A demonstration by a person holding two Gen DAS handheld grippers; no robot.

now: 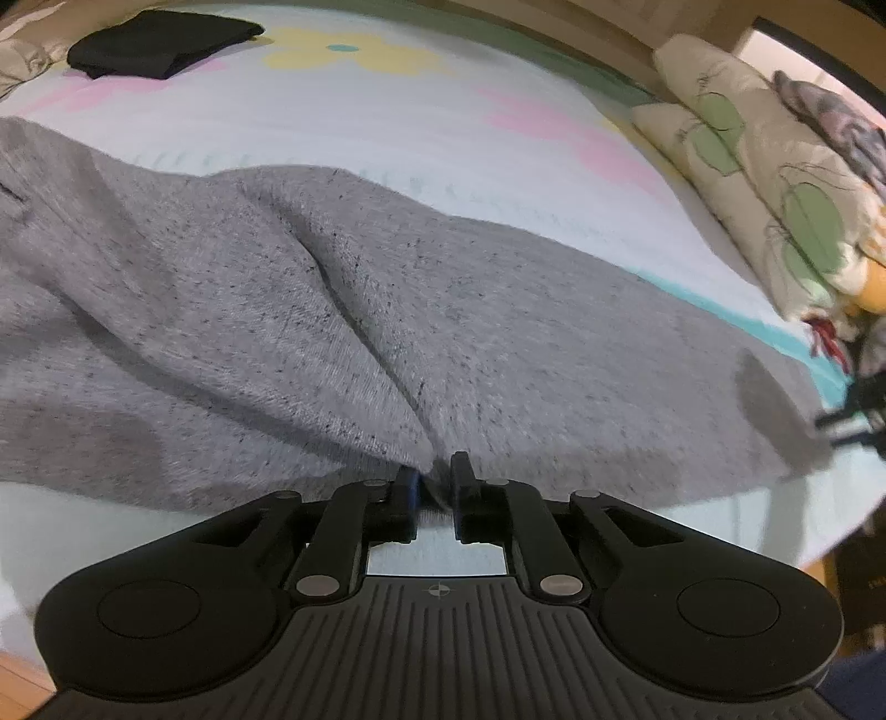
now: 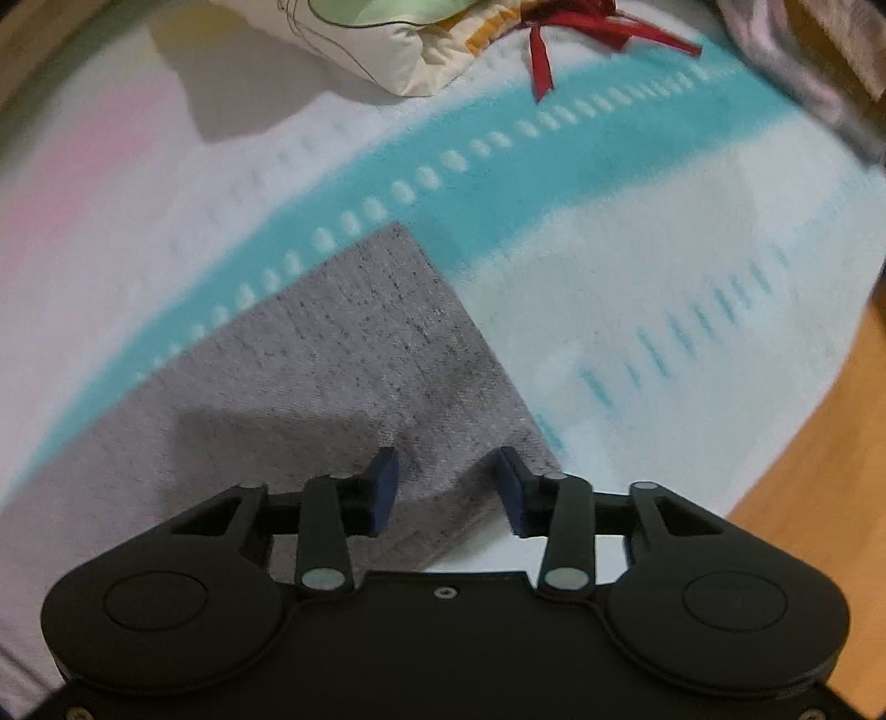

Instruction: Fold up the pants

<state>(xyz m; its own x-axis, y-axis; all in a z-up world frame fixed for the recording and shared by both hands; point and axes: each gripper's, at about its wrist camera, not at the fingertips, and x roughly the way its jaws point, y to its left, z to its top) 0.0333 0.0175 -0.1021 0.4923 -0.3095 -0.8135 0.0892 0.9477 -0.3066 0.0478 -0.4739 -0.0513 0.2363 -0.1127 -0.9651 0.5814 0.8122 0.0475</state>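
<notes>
Grey speckled pants (image 1: 277, 310) lie spread across a bed with a pastel sheet (image 1: 387, 122). My left gripper (image 1: 434, 482) is shut on the near edge of the pants, and a pinch of grey cloth sits between its pads with creases running away from it. In the right wrist view, a corner of the pants (image 2: 343, 354) lies flat over the sheet's teal stripe (image 2: 554, 166). My right gripper (image 2: 448, 476) points steeply down over that end. Its jaws stand apart with grey cloth between them, and the pads are not pressed together.
A folded black garment (image 1: 160, 44) lies at the far left of the bed. Flower-print pillows (image 1: 764, 183) are stacked at the right, and one of them (image 2: 387, 50) lies beside a red ribbon (image 2: 554, 44). Wooden floor (image 2: 819, 443) shows past the bed's edge on the right.
</notes>
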